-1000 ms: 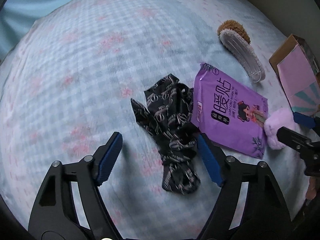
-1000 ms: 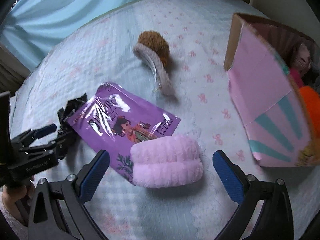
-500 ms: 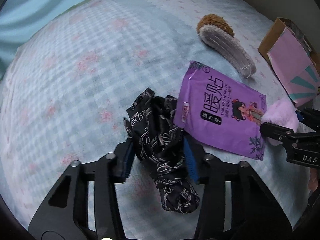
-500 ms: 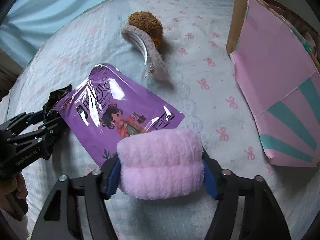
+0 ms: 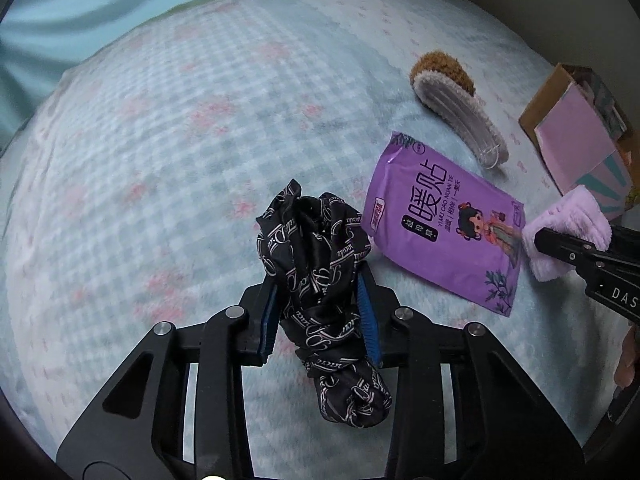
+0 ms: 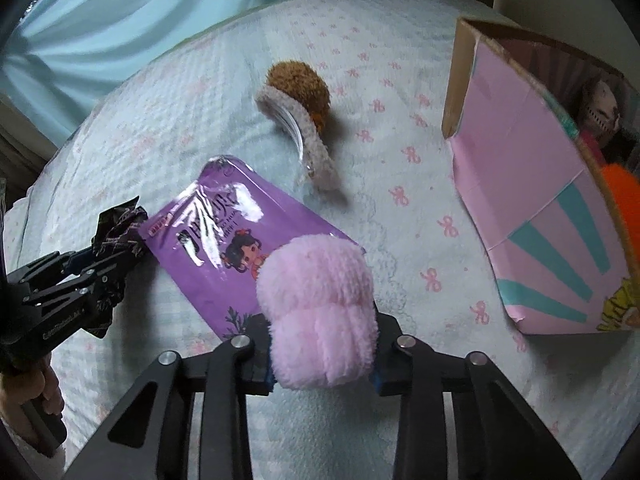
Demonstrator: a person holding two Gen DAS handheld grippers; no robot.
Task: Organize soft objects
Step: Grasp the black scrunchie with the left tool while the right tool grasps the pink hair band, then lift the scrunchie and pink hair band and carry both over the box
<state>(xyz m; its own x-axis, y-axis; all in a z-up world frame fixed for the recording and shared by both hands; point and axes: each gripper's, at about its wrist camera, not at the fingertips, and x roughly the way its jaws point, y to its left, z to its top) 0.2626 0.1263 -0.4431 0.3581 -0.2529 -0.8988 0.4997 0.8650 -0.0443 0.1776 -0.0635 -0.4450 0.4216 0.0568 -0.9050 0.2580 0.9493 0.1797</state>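
Note:
My left gripper (image 5: 320,320) is shut on a black patterned scarf (image 5: 316,264), bunched between its blue pads and lifted off the bed. My right gripper (image 6: 322,360) is shut on a fluffy pink headband (image 6: 316,312) and holds it above the bed. The headband also shows in the left wrist view (image 5: 568,224), and the scarf in the right wrist view (image 6: 116,224). A purple heat-patch packet (image 5: 444,220) lies flat between the two grippers. A brown and white plush hair clip (image 6: 300,120) lies further back.
A pink and teal cardboard box (image 6: 532,184) stands open at the right, with an orange item (image 6: 624,200) and a doll face inside. The bed has a light blue checked cover (image 5: 160,140). A blue curtain (image 6: 120,20) hangs behind.
Both grippers went from open to shut: the left closed on the scarf, the right on the pink headband. Both objects are now lifted and squeezed narrower.

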